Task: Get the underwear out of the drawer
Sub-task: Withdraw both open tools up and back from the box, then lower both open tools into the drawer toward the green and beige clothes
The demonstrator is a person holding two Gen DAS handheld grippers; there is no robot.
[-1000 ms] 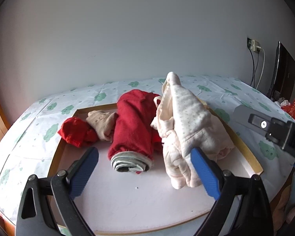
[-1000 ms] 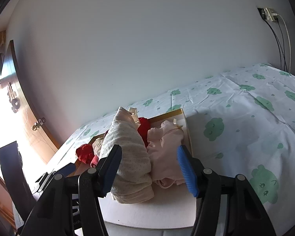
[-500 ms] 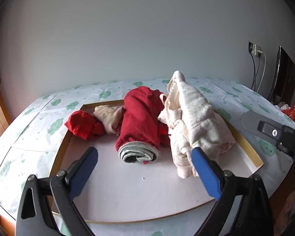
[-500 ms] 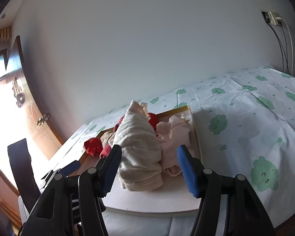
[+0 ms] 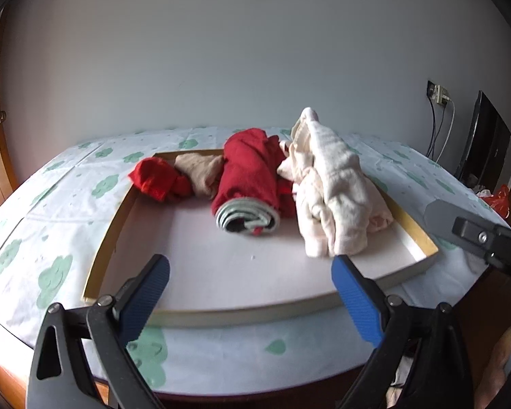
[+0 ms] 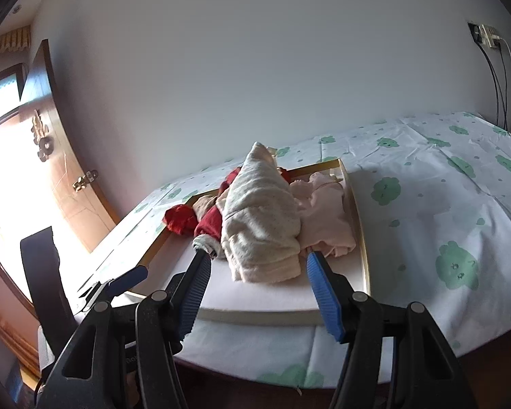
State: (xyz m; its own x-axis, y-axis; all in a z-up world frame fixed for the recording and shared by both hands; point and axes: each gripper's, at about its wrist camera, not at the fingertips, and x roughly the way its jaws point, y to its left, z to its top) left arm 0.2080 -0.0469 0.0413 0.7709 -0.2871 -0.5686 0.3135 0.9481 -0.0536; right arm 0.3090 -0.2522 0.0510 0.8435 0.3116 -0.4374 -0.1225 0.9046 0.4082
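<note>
Right now a shallow wooden drawer with a pale frame and a smooth white floor lies flat on a bed sheet printed with green clouds. Soft, crumpled underwear is bunched along its far half: a small red piece at the left, a beige piece touching it, a rolled red garment with a grey striped waistband, and a cream dotted knit piled tallest at the right, with a pink garment beside it against the right wall. The drawer's near half is bare white board.

The left gripper hangs over the drawer's front edge, its ribbed blue pads spread wide with nothing between them. The right gripper likewise stands apart and empty, its tips just short of the cream knit.
</note>
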